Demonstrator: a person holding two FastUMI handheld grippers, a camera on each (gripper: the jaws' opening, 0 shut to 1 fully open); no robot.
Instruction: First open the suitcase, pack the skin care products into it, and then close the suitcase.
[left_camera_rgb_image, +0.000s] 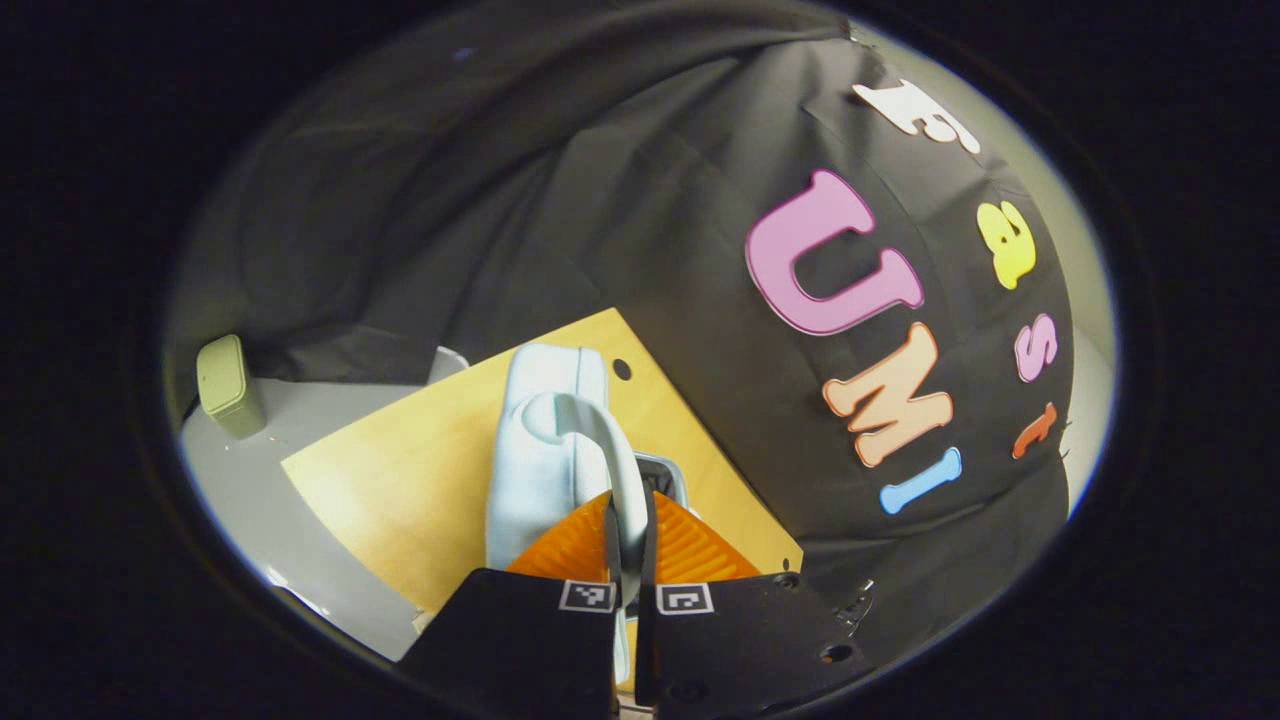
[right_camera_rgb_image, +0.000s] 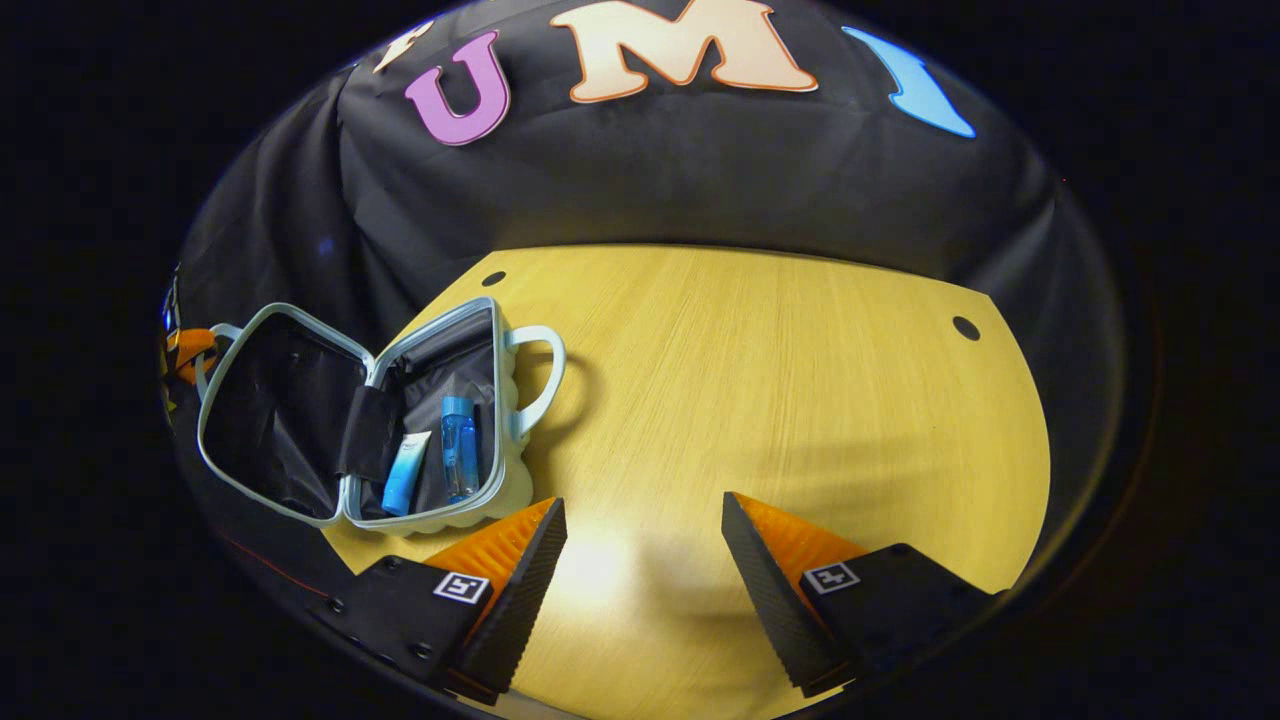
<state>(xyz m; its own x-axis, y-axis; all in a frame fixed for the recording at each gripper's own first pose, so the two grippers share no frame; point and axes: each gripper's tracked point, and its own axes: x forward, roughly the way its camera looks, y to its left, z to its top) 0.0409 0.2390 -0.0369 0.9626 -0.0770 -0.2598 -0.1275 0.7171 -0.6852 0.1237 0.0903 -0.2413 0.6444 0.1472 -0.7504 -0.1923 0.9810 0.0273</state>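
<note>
Left gripper (left_camera_rgb_image: 630, 535) has its fingers pinched tight on the case handle (left_camera_rgb_image: 610, 450). Right gripper (right_camera_rgb_image: 645, 545) hangs low over the table (right_camera_rgb_image: 780, 380), fingers spread wide, gripping nothing, angled downward

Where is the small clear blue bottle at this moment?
In the right gripper view, the clear blue bottle lies inside the open pale blue suitcase at left, beside the white and blue tube.

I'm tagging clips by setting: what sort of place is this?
Probably a staged recording booth, not a home: black cloth wall draped behind a bare wooden tabletop, with only a small open suitcase holding skin care products.
</note>
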